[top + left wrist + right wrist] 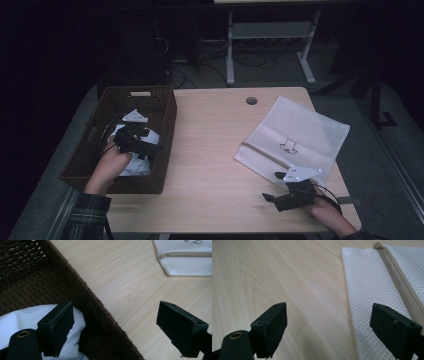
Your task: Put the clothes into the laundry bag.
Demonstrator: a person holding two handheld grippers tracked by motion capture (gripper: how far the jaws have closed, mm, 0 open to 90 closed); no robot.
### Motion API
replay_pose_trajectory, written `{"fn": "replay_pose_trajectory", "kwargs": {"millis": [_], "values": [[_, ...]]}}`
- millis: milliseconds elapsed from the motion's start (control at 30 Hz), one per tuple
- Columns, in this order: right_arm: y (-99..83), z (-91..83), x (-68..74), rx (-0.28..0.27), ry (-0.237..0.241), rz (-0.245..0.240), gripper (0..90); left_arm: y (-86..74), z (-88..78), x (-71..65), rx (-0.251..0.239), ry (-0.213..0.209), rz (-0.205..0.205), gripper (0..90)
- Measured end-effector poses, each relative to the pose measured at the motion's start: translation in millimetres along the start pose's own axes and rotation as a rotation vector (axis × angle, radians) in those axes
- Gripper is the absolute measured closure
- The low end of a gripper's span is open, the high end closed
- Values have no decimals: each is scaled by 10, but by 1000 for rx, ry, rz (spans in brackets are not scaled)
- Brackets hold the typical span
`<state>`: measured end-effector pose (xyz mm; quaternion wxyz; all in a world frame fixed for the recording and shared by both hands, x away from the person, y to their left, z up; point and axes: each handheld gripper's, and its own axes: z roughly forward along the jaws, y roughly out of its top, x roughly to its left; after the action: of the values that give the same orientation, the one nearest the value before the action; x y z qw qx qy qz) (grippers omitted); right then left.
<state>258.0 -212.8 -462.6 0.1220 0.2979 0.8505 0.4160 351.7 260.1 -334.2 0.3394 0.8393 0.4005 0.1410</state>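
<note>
Your left tongs (150, 145) hang over the brown woven basket (167, 112) at the left of the tabletop (210, 145), jaws spread with nothing between them. In the left gripper view one jaw stands over the white cloth (20, 317) in the basket and the other over bare wood beyond the basket's rim, so the tongs straddle that wall. Your hand and the gripper body cover much of the cloth from above; what shows is a crumpled white bundle (137, 165), and you cannot tell its full shape or whether anything lies under it. The basket's inside is dark and its floor is hard to make out.

Your right tongs (274, 187) rest low near the tabletop's near right edge, jaws also spread and empty, just beside the near corner of the white mesh bag (295, 132). The right gripper view shows the mesh (372, 290) and a beige zipper (397, 277) running away, cut off at the frame's edge.

Between basket and bag the wood lies open, with wide room to cross. The bag's far corner hangs over the right edge.

The bag carries a small dark line drawing (288, 146); no lettering is readable. Farther back a round cable hole (251, 100) sits near the far edge.
</note>
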Motion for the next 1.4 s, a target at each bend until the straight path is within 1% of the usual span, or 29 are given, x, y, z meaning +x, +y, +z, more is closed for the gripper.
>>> {"fn": "replay_pose_trajectory", "kwargs": {"millis": [133, 300, 533, 633, 800, 1000, 1033, 1167, 1267, 1400], "values": [[-6, -5, -4, -1, 1, 0, 135, -22, -10, 121, 22, 32, -31, 142], [-12, -14, -9, -2, 2, 4, 135, -39, -29, 272, 37, 60, -57, 142], [-15, -19, -19, -4, 1, 6, 136, -13, -57, 482, 76, 112, -70, 143], [-15, -23, -19, -7, 3, 6, 136, -24, -50, 568, 92, 128, -85, 144], [-19, -26, -19, -9, 4, 13, 136, -79, -7, 692, 120, 136, -118, 144], [-21, -22, -23, -6, 4, 15, 136, -167, 89, 810, 180, 133, -129, 146], [-21, -20, -23, -6, 4, 15, 136, -177, 106, 827, 194, 135, -125, 146], [-21, -17, -24, -6, 4, 16, 136, -210, 183, 868, 230, 131, -129, 146], [-22, -17, -25, -4, 3, 15, 136, -242, 250, 899, 274, 134, -128, 147], [-26, -17, -25, -3, 3, 17, 136, -295, 321, 952, 309, 137, -143, 147]]}}
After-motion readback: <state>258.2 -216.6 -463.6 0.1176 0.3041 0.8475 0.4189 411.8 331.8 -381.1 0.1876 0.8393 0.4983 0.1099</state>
